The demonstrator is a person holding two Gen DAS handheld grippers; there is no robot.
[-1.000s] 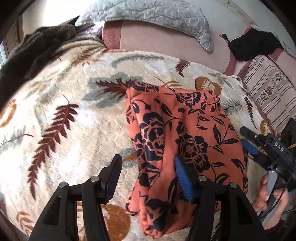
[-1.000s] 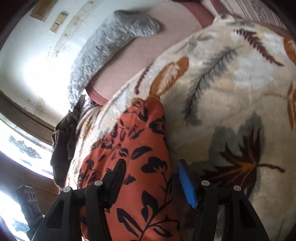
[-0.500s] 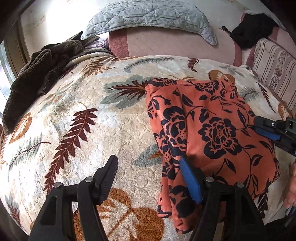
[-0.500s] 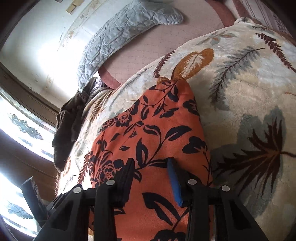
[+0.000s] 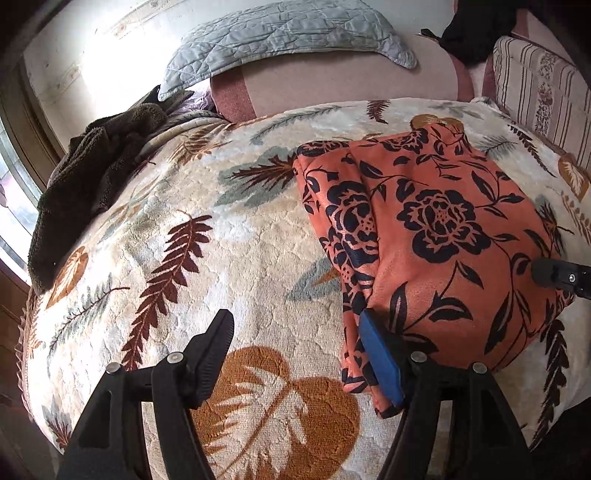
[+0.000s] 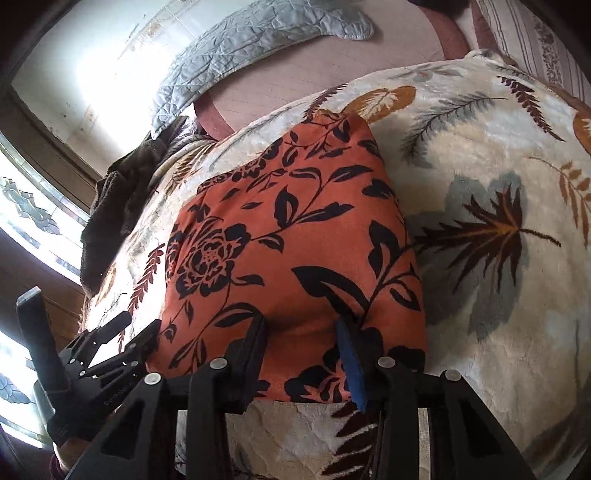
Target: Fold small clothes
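Observation:
A folded orange garment with a black flower print (image 5: 436, 236) lies on the leaf-patterned blanket (image 5: 207, 243); it also shows in the right wrist view (image 6: 288, 236). My left gripper (image 5: 295, 343) is open and empty, above the blanket at the garment's left edge; its blue-padded finger overlaps that edge. My right gripper (image 6: 303, 339) is partly open over the garment's near edge, its fingers (image 6: 255, 343) pressing on the cloth without pinching it. The right gripper's tip shows in the left wrist view (image 5: 557, 275). The left gripper shows in the right wrist view (image 6: 110, 343).
A dark brown towel (image 5: 85, 177) lies at the blanket's far left. A grey quilted pillow (image 5: 288, 33) and a pink cushion (image 5: 351, 85) sit behind. A striped cushion (image 5: 543, 85) and black cloth (image 5: 476, 29) are at the far right. The bed edge runs along the near side.
Both grippers have pulled back toward me, away from the garment. The left gripper moved left off the cloth. The right gripper narrowed and came over the garment's near edge.

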